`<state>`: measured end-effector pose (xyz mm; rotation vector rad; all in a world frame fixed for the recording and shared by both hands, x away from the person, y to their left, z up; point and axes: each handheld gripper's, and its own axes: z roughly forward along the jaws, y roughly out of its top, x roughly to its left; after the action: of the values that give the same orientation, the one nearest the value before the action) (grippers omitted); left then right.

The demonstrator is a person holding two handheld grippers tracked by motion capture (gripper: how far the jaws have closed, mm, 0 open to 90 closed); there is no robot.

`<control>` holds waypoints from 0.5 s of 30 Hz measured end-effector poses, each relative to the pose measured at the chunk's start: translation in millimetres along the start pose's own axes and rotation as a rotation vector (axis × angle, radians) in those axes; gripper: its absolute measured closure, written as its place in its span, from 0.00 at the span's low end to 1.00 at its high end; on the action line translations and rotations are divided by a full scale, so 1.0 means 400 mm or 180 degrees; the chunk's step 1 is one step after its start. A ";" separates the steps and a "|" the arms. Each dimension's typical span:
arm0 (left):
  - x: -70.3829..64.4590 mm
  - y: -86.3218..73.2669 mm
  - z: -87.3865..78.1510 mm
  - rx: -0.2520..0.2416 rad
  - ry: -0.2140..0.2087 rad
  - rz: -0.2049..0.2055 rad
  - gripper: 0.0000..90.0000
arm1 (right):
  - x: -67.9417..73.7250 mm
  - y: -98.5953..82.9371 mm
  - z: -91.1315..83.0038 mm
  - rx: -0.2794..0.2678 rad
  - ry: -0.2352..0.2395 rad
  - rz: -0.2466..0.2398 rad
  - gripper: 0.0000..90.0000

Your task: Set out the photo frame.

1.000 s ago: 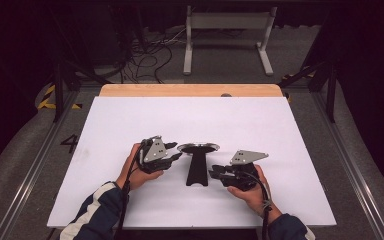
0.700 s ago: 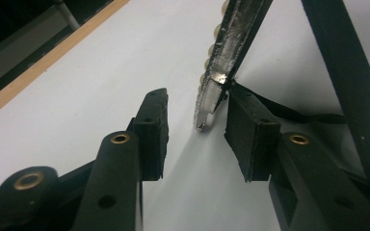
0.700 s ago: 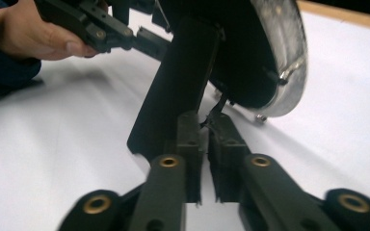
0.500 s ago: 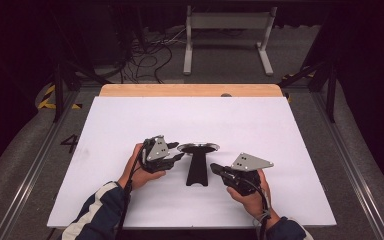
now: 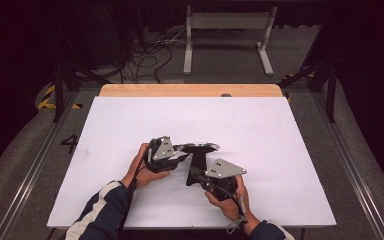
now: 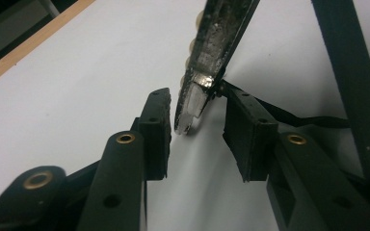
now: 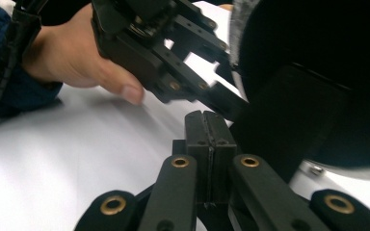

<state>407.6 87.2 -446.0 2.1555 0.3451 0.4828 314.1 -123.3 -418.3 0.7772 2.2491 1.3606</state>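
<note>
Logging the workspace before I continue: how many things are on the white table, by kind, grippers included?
Handheld grippers: 2, the left gripper and the right gripper
Black stand with a round top: 1
Total: 3

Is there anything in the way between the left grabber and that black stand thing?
Nothing visible. In the left gripper view the jaws of the left gripper stand open, with the edge of the black stand's round top reaching right into the gap. Between the pads and that edge there is only bare white table.
</note>
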 end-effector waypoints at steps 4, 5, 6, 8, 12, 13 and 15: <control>0.003 -0.005 0.004 -0.0002 0.0007 -0.0055 0.77 | 0.011 -0.004 0.035 0.0066 -0.0007 0.0040 1.00; 0.004 -0.005 0.003 -0.0007 0.0004 -0.0062 0.78 | 0.016 -0.006 0.044 0.0080 -0.0041 0.0036 1.00; 0.005 -0.006 0.003 -0.0005 0.0019 -0.0057 0.79 | 0.018 -0.008 0.050 0.0091 -0.0052 0.0025 1.00; 0.007 -0.006 0.002 -0.0002 0.0018 -0.0056 0.82 | 0.026 -0.012 0.060 0.0112 -0.0080 0.0001 1.00; 0.006 -0.006 0.002 0.0007 0.0023 -0.0038 0.83 | 0.037 -0.023 0.075 0.0151 -0.0222 -0.0057 1.00; 0.006 -0.006 0.002 0.0012 0.0024 -0.0035 0.83 | 0.039 -0.025 0.078 0.0173 -0.0239 -0.0071 1.00; 0.006 -0.005 0.001 0.0019 0.0039 -0.0022 0.83 | 0.041 -0.027 0.081 0.0183 -0.0276 -0.0098 1.00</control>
<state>409.7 89.0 -447.5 2.1573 0.3611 0.4917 317.8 -94.9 -443.3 0.8020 2.2320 1.2293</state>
